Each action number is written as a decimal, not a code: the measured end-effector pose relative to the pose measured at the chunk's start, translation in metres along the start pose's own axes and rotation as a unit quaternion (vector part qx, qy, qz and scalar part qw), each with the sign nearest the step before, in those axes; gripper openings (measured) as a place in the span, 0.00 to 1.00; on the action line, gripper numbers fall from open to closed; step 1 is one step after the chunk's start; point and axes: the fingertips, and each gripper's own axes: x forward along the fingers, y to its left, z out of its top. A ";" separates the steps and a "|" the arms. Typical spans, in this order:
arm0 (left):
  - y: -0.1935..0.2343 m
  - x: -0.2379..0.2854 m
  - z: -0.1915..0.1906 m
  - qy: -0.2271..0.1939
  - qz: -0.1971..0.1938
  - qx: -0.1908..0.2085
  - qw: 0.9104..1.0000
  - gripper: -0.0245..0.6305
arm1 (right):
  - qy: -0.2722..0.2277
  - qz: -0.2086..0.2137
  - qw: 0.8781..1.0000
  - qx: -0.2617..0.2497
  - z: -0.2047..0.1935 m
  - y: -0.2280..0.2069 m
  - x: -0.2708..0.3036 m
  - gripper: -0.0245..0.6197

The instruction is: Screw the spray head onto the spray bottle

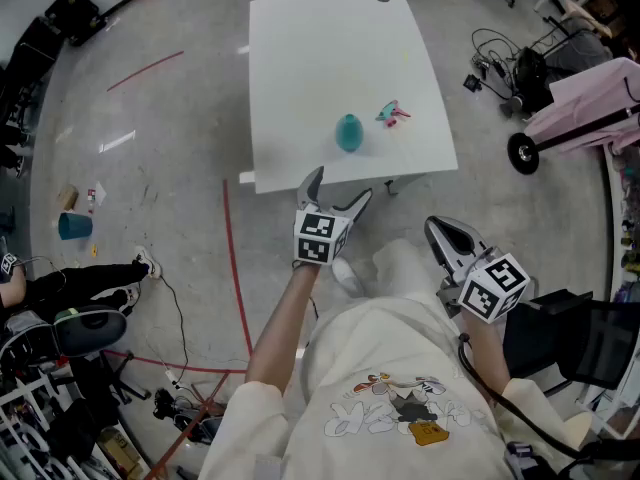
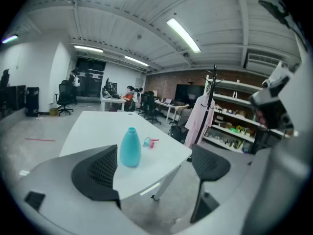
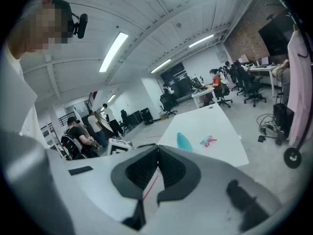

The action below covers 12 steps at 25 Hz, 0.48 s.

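Foreground, head view: the person's cream shirt point(image 1: 390, 388) with a cartoon print, and both forearms reaching forward. The left gripper point(image 1: 341, 183) and the right gripper point(image 1: 435, 226) are held over the concrete floor point(image 1: 190, 138), short of the near edge of the white table point(image 1: 330, 58). Each carries a cube with square markers, left point(image 1: 320, 238) and right point(image 1: 497, 286).

Left gripper point(image 2: 154, 168): jaws spread wide, nothing between the pads; the table edge and floor show through the gap. Right gripper point(image 3: 157, 165): pads pressed together, holding nothing.

Task items: the teal bottle point(image 1: 348, 132) stands upright on the table near its near edge, neck open, no head fitted. The spray head point(image 1: 392, 114), teal and pink, lies on its side just beside the bottle, to the right and a little farther back, not touching it. Neither gripper touches either item. The left gripper view shows the bottle point(image 2: 130, 148) beyond the left pad with the spray head point(image 2: 150, 142) near it; the right gripper view shows the bottle point(image 3: 184, 142) and the spray head point(image 3: 209, 141) well beyond the closed jaws.

Surroundings: a red line point(image 1: 235, 268) on the floor left of the person, a teal cup point(image 1: 75, 226) farther left, and a pink garment point(image 1: 590, 98) on a wheeled rack at right.
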 end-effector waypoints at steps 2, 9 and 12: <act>0.033 0.038 -0.012 0.011 0.004 0.043 0.999 0.75 | 0.013 -0.010 1.000 0.000 -0.008 -0.010 0.000 0.05; 0.098 0.157 -0.056 0.012 -0.001 0.093 0.996 0.77 | 0.068 -0.054 0.995 0.041 -0.014 -0.069 -0.001 0.05; 0.107 0.179 -0.046 -0.006 0.004 0.117 0.993 0.77 | 0.077 -0.063 0.995 0.025 0.005 -0.095 0.011 0.05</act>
